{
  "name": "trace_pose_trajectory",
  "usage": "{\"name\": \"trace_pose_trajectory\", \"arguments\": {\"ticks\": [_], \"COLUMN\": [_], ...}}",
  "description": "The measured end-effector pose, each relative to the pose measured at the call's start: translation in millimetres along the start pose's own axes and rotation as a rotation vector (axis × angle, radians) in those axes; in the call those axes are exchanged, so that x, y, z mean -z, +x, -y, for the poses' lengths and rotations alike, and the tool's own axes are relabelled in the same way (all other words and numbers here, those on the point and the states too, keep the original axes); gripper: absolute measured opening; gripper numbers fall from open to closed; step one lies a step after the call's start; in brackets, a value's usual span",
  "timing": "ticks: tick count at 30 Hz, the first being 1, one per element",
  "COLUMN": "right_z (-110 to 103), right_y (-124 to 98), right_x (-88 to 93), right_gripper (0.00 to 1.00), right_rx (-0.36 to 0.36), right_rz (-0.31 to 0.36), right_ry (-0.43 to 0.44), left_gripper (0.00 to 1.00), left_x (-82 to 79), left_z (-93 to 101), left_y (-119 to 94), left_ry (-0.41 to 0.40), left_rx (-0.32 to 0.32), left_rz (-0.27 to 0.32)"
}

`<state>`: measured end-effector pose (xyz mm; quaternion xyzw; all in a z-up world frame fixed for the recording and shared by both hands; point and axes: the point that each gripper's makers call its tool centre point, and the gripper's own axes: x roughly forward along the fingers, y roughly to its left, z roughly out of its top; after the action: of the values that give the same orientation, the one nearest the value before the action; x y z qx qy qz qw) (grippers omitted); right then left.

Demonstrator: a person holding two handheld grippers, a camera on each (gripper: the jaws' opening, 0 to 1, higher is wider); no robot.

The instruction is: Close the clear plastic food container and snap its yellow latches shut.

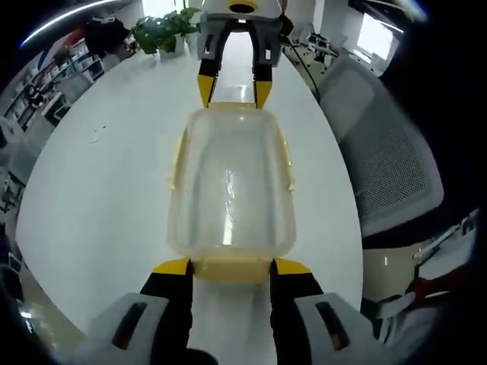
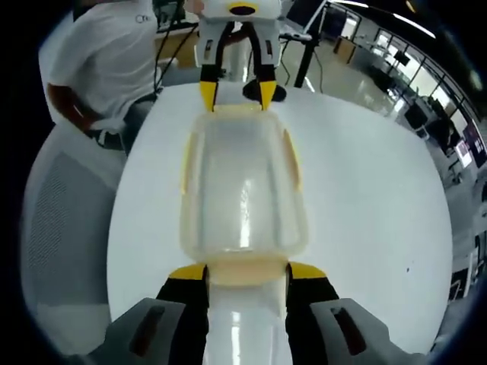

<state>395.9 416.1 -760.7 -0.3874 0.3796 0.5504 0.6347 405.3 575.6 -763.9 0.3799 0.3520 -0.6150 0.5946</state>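
The clear plastic food container (image 1: 232,182) (image 2: 243,182) lies lengthwise on the white table (image 1: 99,190) (image 2: 373,198) with its lid on. Yellow latches run along its long sides (image 1: 177,160) (image 2: 294,156); whether they are snapped down I cannot tell. My left gripper (image 1: 233,268) (image 2: 232,91) is open, its yellow tips flanking the yellow end latch (image 1: 232,271) at one end. At the opposite end my right gripper (image 2: 246,274) (image 1: 234,90) is open the same way, straddling that end latch (image 2: 245,272). The two grippers face each other along the container.
A grey mesh chair (image 1: 388,160) (image 2: 53,220) stands close to the table edge. A person in a white shirt (image 2: 106,61) sits behind the table. A potted plant (image 1: 163,30) stands at the far end. Office desks lie beyond.
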Motion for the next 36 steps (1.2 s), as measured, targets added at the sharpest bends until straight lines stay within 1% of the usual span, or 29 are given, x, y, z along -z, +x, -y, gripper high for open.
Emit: {"name": "trace_pose_trajectory", "arguments": {"ticks": [7, 11, 17, 23, 32, 36], "right_z": [0, -1, -1, 0, 2, 1], "right_y": [-2, -5, -7, -10, -15, -15], "right_x": [1.2, 2.8, 9.1, 11.3, 21.7, 26.7], "right_gripper": [0.38, 0.38, 0.38, 0.38, 0.38, 0.38], "right_rx": [0.008, 0.012, 0.015, 0.016, 0.009, 0.009], "right_rz": [-0.006, -0.005, -0.012, -0.010, -0.002, -0.003], "right_ry": [-0.002, -0.006, -0.006, -0.006, -0.006, -0.009], "left_gripper": [0.39, 0.39, 0.39, 0.39, 0.39, 0.39], "left_x": [-3.4, -4.8, -11.1, -14.2, -25.4, -30.1], "left_z": [1.8, 1.6, 3.3, 1.7, 3.0, 4.0], "left_y": [-2, 0, 3, 4, 6, 10], "left_ry": [0.001, -0.003, -0.002, -0.002, -0.009, -0.012], "left_rx": [-0.008, -0.007, -0.002, -0.010, -0.011, -0.010], "left_rz": [0.002, 0.001, 0.005, 0.006, 0.009, 0.005]}}
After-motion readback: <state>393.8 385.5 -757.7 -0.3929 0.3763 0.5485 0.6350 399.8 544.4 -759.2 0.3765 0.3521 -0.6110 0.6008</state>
